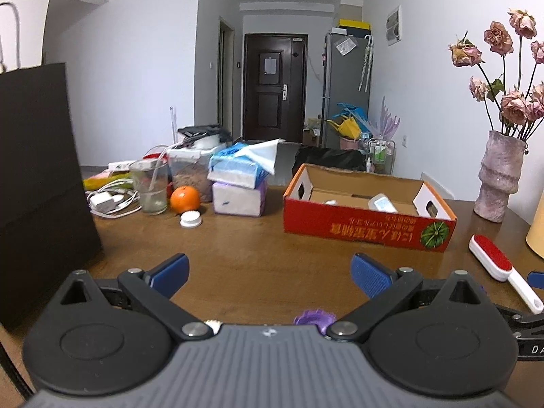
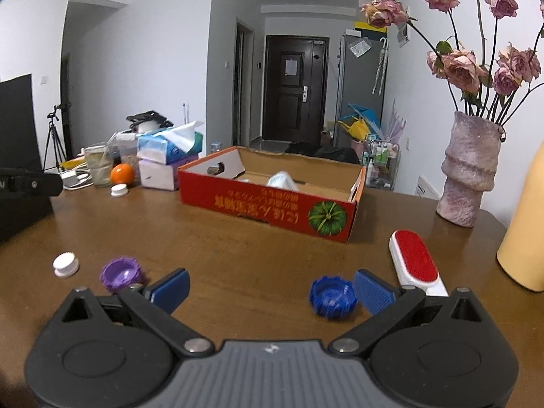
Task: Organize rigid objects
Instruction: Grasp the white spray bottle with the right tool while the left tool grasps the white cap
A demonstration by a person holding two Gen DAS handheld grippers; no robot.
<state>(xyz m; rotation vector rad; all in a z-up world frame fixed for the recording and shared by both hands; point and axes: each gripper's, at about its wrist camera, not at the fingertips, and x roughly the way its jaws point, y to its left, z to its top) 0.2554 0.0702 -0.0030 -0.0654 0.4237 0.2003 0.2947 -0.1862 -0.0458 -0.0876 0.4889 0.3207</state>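
Jaws standing wide apart, empty, on left gripper [image 1: 270,273] and right gripper [image 2: 271,289]. Ridged blue plastic cap [image 2: 333,297] lying at right gripper's 1 o'clock; red cardboard box [image 2: 272,205] sitting at 12 o'clock.

both views were lit evenly by soft, cool indoor light, with no hard shadows on the wooden table [image 1: 258,258]. its top carried a dull sheen. fisheye distortion bent the walls and darkened the corners of each frame. the left wrist view was slightly soft, the red cardboard box [image 1: 367,227] a little smeared; the dark door [image 2: 295,85] down the hall looked dim.
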